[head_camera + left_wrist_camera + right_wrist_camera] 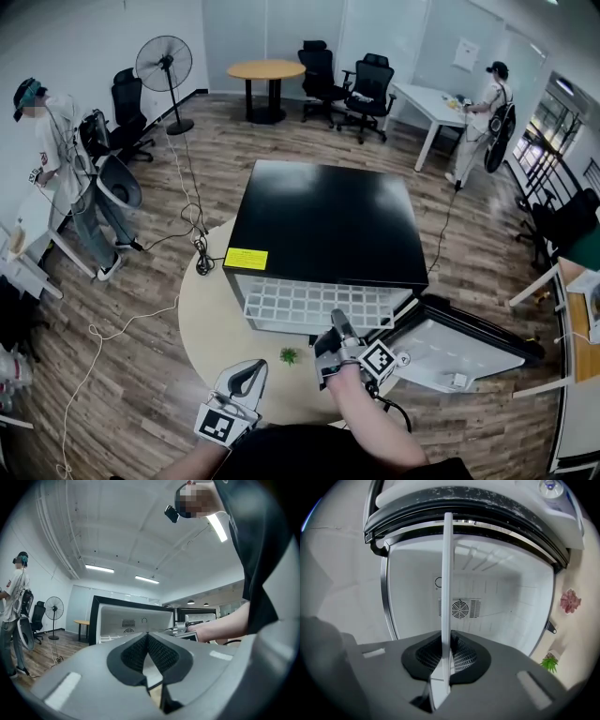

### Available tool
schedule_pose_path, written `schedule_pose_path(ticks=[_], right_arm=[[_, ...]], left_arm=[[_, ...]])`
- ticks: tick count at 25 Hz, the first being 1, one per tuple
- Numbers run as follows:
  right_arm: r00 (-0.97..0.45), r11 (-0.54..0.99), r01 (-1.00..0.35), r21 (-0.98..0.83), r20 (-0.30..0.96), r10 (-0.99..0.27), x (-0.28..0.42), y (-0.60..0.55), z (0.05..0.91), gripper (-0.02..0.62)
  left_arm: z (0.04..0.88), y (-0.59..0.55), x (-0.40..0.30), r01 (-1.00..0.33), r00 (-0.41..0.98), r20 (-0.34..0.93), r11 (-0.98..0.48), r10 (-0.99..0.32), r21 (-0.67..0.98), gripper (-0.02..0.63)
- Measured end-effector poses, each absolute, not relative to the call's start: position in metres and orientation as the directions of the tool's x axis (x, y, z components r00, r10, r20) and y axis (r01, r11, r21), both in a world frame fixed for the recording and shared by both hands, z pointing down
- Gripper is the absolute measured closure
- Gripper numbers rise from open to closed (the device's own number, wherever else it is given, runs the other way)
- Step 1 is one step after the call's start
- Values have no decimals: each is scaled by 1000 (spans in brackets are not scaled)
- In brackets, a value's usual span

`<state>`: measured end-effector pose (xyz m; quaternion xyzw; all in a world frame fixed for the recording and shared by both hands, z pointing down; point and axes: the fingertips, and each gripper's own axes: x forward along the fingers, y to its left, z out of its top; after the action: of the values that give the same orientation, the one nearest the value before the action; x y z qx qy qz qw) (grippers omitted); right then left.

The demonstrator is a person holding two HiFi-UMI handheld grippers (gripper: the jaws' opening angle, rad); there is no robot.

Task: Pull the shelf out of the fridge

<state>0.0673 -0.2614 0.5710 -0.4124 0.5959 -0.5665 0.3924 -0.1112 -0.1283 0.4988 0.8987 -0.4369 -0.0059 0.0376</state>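
Some of the shelf [314, 305] shows in your head view; its rear is inside the fridge [328, 220], so how far in it reaches can't be told. Your right gripper view gives it edge-on only: a thin white strip, grid lost. From above it's a flat white wire grid w/ square cells, poking out of the white-lined cavity of a glossy black box fridge. The fridge stands on the round beige bench [211, 328], door [459, 347] swung wide at right. Your right hand-held gripper [339, 321] sits at the shelf's front edge, ribbed black pads pinching that edge btwn them. Your left hand-held gripper [251, 370] hangs low by the bench rim, well apart from the shelf, tips pressed together w/ nothing btwn. Its hand is cut off at the view's lower edge.
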Motion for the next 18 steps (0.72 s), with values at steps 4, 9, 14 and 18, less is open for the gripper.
schedule_pose_path(ticks=[4, 9, 14, 18], right_arm=[[-348, 3, -55, -998, 16, -937, 68, -258, 570, 560], [-354, 5, -59, -998, 16, -935, 66, -259, 569, 560], [-354, -7, -67, -998, 30, -935, 67, -257, 568, 560], [-361, -10, -65, -998, 33, -932, 66, -255, 563, 560]], left_arm=[[497, -127, -113, -787, 616, 23, -613, -788, 77, 607], [500, -130, -113, -787, 615, 26, -612, -788, 82, 607], [498, -136, -111, -785, 618, 24, -614, -786, 81, 607], [495, -140, -110, -784, 618, 28, -614, -786, 85, 607]])
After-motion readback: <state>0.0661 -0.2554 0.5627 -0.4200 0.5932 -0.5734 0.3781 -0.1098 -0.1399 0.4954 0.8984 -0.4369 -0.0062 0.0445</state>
